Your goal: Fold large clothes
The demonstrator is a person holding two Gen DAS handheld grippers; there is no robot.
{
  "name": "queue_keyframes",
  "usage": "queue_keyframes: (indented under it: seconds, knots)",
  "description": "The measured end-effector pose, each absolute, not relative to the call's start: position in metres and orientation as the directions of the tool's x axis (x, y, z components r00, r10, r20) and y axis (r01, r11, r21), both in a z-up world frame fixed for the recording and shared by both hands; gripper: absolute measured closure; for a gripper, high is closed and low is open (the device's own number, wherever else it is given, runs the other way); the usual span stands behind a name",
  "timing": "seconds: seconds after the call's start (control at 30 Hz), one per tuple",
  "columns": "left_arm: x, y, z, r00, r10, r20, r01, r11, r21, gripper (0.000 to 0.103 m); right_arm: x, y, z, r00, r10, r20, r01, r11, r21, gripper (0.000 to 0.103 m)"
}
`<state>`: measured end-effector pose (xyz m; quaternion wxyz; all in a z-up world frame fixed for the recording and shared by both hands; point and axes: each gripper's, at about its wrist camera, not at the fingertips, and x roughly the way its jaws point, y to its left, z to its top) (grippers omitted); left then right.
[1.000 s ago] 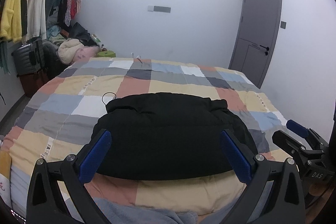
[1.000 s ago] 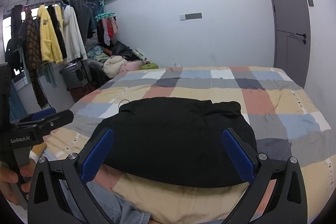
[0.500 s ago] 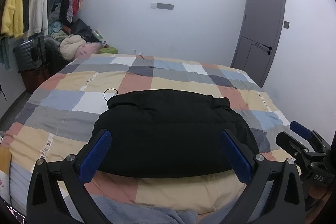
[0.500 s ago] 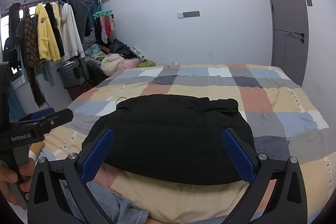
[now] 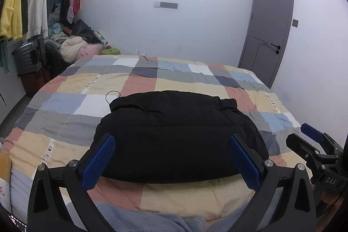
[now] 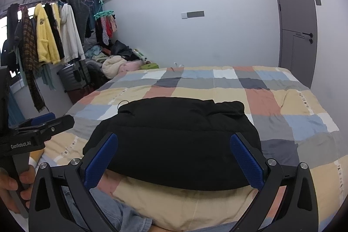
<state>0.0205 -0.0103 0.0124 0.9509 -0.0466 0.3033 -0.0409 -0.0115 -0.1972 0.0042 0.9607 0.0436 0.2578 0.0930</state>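
A black padded jacket [image 5: 174, 134] lies folded into a compact bundle on the checked bedspread [image 5: 91, 84], near the bed's front edge. It also shows in the right wrist view [image 6: 176, 140]. My left gripper [image 5: 171, 158] is open and empty, held above the front edge with the jacket just beyond its fingertips. My right gripper [image 6: 174, 158] is open and empty in the same position. Each gripper shows at the edge of the other's view: the right gripper [image 5: 315, 145] and the left gripper [image 6: 41, 125].
A rack of hanging clothes [image 6: 47, 36] and a dark suitcase [image 6: 74, 77] stand left of the bed, with a heap of clothes [image 6: 113, 60] behind. A grey door [image 5: 269, 32] is at the far right. The person's jeans [image 6: 104, 210] show below.
Both grippers have lifted and drawn back a little from the jacket, so the view has tilted slightly. The jacket has not moved.
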Motion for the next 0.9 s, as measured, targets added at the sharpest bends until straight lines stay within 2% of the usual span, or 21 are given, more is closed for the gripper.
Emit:
queue_keyframes:
  seconds: [0.9]
  knots:
    - [0.0216,-0.0124,0.0147,0.808,-0.102,-0.580,0.050,0.993,-0.105,0.000,-0.0166,-0.2015,0.0015,0.850,0.185,-0.493,-0.134,0.982,0.137,0.000]
